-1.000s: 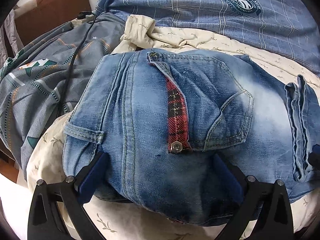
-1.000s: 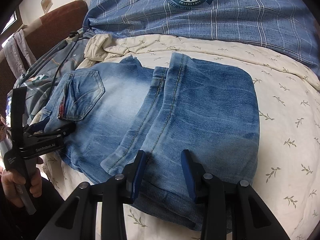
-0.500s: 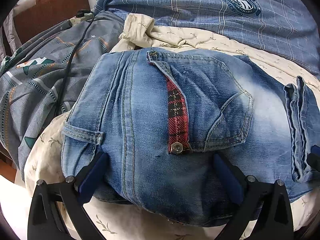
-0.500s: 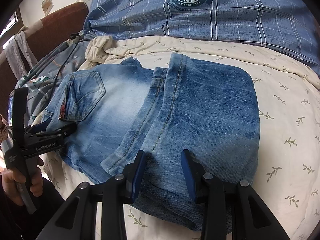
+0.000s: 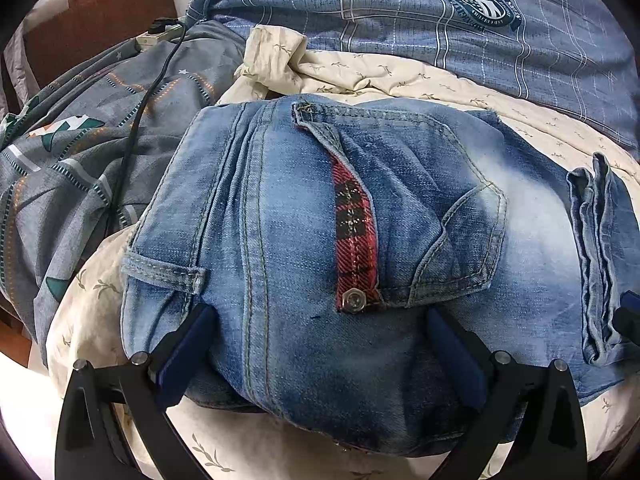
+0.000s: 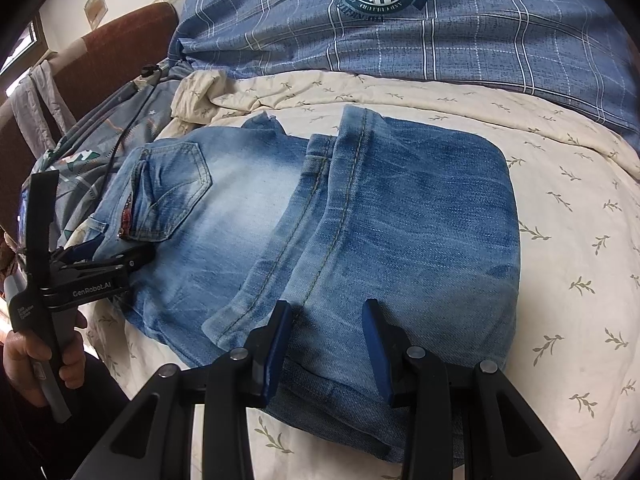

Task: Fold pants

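Note:
Blue jeans (image 5: 280,200) lie folded on a cream leaf-print sheet (image 6: 580,260), back pocket with a red plaid strip (image 5: 354,232) facing up. In the right wrist view the legs (image 6: 420,208) are folded over the faded seat. My left gripper (image 5: 319,311) stands wide open at the waist end, its tips against the denim and the near edge bulging between the fingers. A hand (image 6: 24,356) holds that left gripper (image 6: 136,254). My right gripper (image 6: 328,305) is partly open on the folded legs' near edge, with flat denim between its fingers.
A blue plaid quilt (image 6: 440,20) with a round badge lies along the far side. A grey patterned cover (image 5: 80,152) sits on the left with a black cable (image 5: 136,128) and a power strip (image 5: 156,36) on it. A brown headboard (image 5: 100,8) stands behind.

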`<state>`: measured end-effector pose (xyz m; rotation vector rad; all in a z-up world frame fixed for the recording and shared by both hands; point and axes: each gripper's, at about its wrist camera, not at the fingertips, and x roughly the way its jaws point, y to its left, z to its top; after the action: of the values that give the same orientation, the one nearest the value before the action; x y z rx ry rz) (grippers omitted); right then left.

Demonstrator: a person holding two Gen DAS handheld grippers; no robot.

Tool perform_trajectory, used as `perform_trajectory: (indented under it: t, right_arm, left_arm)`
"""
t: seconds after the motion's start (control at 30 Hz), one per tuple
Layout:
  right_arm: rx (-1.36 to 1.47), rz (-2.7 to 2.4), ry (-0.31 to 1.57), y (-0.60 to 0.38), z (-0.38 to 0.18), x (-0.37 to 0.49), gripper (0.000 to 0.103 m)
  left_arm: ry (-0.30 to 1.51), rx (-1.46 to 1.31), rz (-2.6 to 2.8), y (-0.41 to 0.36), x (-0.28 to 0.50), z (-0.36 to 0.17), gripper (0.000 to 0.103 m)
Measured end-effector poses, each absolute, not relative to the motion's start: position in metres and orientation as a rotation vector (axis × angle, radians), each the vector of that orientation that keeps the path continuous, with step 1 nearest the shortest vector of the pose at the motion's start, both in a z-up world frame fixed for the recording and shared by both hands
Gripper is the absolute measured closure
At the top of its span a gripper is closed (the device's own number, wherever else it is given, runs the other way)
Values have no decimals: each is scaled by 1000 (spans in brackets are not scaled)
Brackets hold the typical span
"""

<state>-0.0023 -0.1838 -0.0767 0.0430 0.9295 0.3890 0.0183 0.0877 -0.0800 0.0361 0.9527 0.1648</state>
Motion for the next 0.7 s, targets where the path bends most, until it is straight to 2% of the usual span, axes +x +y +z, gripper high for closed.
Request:
perform_trajectory:
  t: [0.27, 0.7]
  right_arm:
    - [44, 386, 938, -183, -76, 0, 62]
    - [51, 381, 942, -184, -77, -3, 62]
  left_arm:
    - [942, -3, 162, 92, 17, -74, 0]
    - [778, -152, 189, 132, -29, -38, 0]
